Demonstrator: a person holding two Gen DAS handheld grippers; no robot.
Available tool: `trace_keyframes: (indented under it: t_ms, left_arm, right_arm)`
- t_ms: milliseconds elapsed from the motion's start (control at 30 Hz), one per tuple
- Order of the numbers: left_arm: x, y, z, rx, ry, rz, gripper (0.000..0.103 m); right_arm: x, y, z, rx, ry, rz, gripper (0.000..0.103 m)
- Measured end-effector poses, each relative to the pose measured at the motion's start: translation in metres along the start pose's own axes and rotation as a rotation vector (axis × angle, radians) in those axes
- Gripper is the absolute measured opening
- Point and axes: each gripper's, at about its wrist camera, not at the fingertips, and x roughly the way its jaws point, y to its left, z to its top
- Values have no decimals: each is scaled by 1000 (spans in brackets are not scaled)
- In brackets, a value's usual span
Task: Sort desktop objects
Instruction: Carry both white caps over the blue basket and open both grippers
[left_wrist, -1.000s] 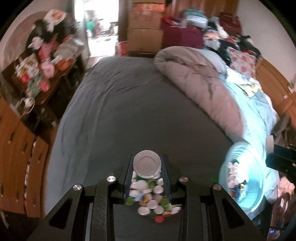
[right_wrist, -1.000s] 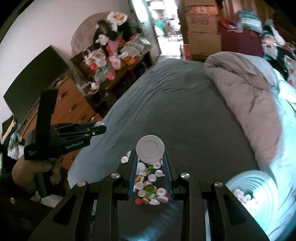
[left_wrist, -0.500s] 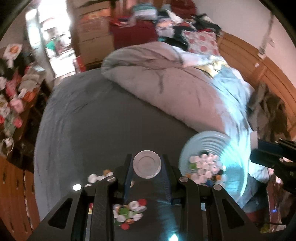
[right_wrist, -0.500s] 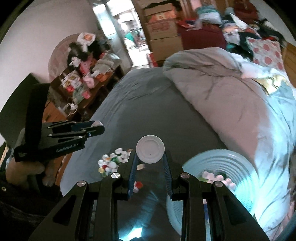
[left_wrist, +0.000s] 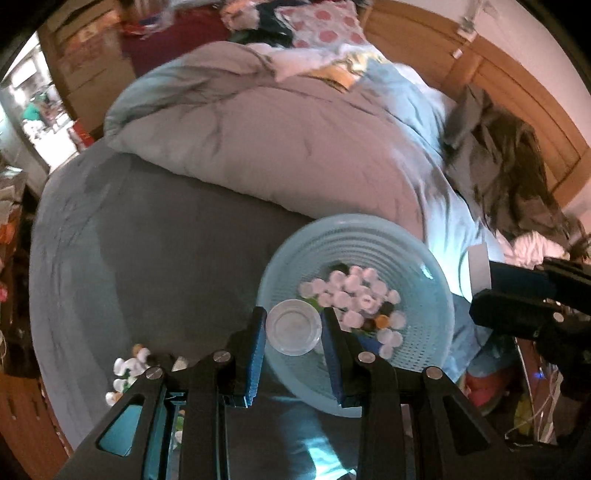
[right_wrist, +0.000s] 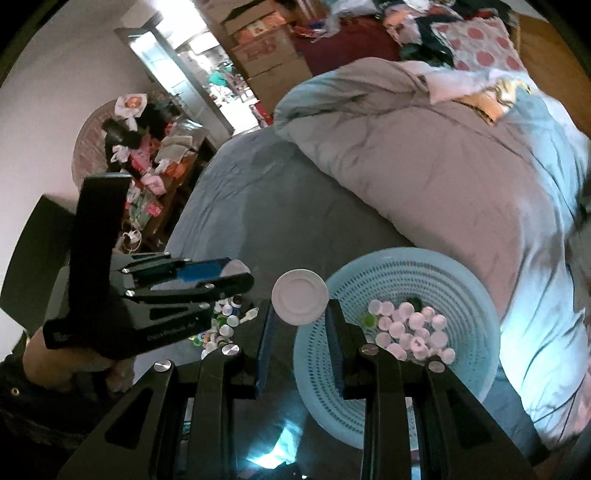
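Left tongs clamped on a clear round lid, held over the near-left rim of the light-blue basket. Right tongs clamped on a white round lid, just left of the same basket's rim. Basket sits on the grey bed, holding mostly white caps plus a few coloured ones. Loose cap pile on the bed left of the basket, well apart from it. Lettering on the left tongs' body in the right view: too blurred to read. Cardboard boxes at back, print unreadable.
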Motion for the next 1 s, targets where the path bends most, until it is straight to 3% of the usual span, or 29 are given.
trace_keyframes:
  t_ms: [367, 1000]
  left_arm:
    - [39, -59, 11, 66, 80, -33, 31]
    - [60, -62, 17, 53, 116, -23, 31]
  right_arm:
    - [-2, -56, -18, 34, 71, -66, 24]
    - [2, -68, -21, 31, 99, -81, 25]
